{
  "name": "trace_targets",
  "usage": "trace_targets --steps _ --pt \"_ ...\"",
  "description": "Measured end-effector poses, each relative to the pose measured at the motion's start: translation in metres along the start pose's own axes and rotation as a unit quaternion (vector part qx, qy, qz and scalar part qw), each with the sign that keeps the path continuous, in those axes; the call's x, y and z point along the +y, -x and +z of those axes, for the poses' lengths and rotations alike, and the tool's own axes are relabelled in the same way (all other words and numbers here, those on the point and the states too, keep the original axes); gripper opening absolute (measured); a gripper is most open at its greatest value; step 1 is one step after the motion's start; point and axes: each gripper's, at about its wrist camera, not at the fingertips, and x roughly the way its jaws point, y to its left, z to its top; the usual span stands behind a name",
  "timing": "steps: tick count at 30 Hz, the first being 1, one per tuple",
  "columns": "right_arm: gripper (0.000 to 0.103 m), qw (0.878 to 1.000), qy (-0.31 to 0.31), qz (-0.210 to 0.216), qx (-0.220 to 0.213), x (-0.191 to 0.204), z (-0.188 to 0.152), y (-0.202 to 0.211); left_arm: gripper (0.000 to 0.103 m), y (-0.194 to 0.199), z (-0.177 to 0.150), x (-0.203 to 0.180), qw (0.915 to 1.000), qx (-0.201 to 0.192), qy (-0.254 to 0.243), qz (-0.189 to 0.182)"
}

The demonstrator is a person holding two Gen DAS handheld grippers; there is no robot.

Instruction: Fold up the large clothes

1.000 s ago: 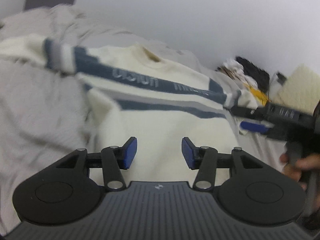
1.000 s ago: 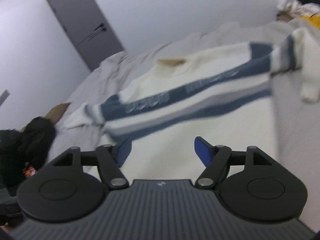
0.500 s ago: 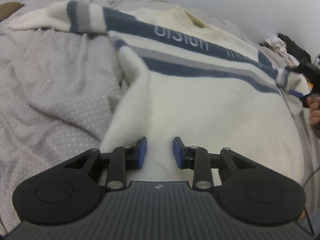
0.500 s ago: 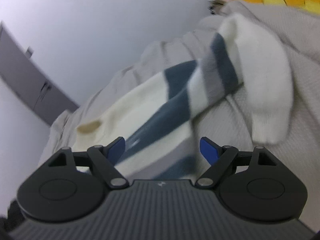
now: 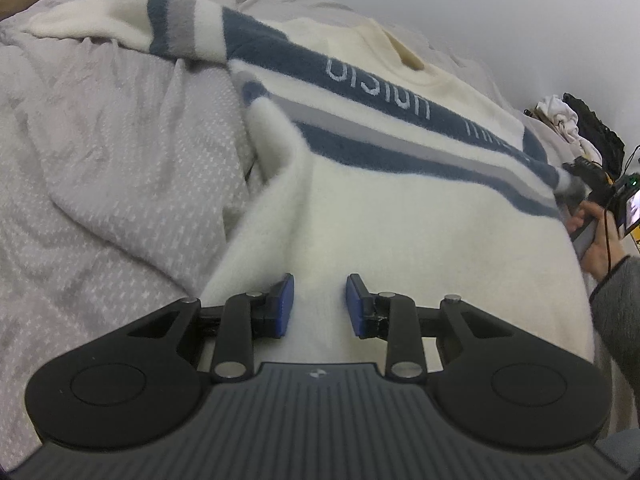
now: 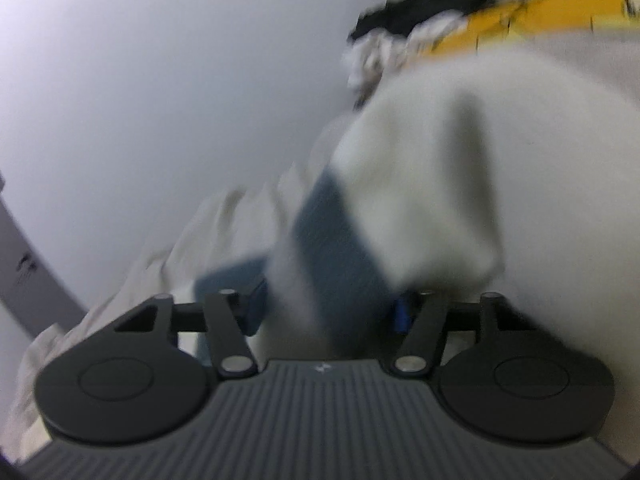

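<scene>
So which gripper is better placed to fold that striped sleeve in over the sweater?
Right. The right gripper already has the striped sleeve between its fingers; the left gripper sits open over the sweater's hem.

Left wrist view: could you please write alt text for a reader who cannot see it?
A cream sweater with navy and grey chest stripes lies spread on a grey patterned bedspread. The left gripper hovers open over its hem, blue-padded fingers apart. At far right, the right gripper meets the sweater's sleeve.
</scene>
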Motion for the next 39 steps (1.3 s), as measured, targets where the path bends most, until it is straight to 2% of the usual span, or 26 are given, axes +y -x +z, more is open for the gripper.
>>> trace_targets --steps 4,8,13,19,21,24,25,26,27,30,32,35,39 --pt "0.049 0.998 0.033 0.005 -0.054 0.012 0.033 -0.003 0.035 -0.004 0.003 -0.001 1.0000 -0.001 -0.002 0.003" --pt "0.048 0.996 0.045 -0.011 -0.080 0.025 0.056 0.004 0.035 -0.006 0.005 0.002 1.0000 -0.001 0.004 -0.001" --pt "0.048 0.996 -0.026 -0.003 -0.087 0.012 0.078 0.017 0.035 -0.004 0.004 0.007 0.9999 -0.004 0.009 -0.008" --pt "0.049 0.984 -0.137 0.021 -0.108 -0.006 0.098 0.042 0.035 0.001 0.004 0.014 0.9997 -0.012 0.021 -0.009" --pt "0.049 0.986 -0.126 0.018 -0.111 0.002 0.108 0.049 0.035 0.002 0.004 0.015 0.9996 -0.013 0.022 -0.009" --pt "0.050 0.995 -0.040 0.002 -0.091 0.027 0.121 0.055 0.035 0.003 0.003 0.015 0.9996 -0.015 0.020 -0.008" --pt "0.053 0.997 -0.019 0.008 -0.077 0.034 0.123 0.056 0.035 0.003 0.003 0.015 0.9996 -0.016 0.021 -0.008" --pt "0.060 0.998 -0.015 0.017 -0.065 0.035 0.122 0.059 0.035 0.004 0.002 0.016 0.9996 -0.016 0.021 -0.008" --pt "0.069 0.998 -0.020 0.026 -0.055 0.033 0.122 0.061 0.035 0.005 0.002 0.016 0.9996 -0.016 0.021 -0.009" --pt "0.085 0.996 -0.068 0.047 -0.032 0.013 0.120 0.070 0.035 0.007 0.001 0.017 0.9995 -0.018 0.023 -0.010" --pt "0.087 0.992 -0.108 0.063 -0.003 -0.005 0.115 0.071 0.035 0.009 0.001 0.017 0.9995 -0.019 0.024 -0.010" --pt "0.087 0.990 -0.132 0.049 0.023 -0.031 0.104 0.080 0.035 0.010 0.001 0.017 0.9994 -0.021 0.026 -0.011" --pt "0.087 0.991 -0.131 0.014 0.034 -0.057 0.093 0.100 0.035 0.010 0.001 0.016 0.9994 -0.023 0.025 -0.010"
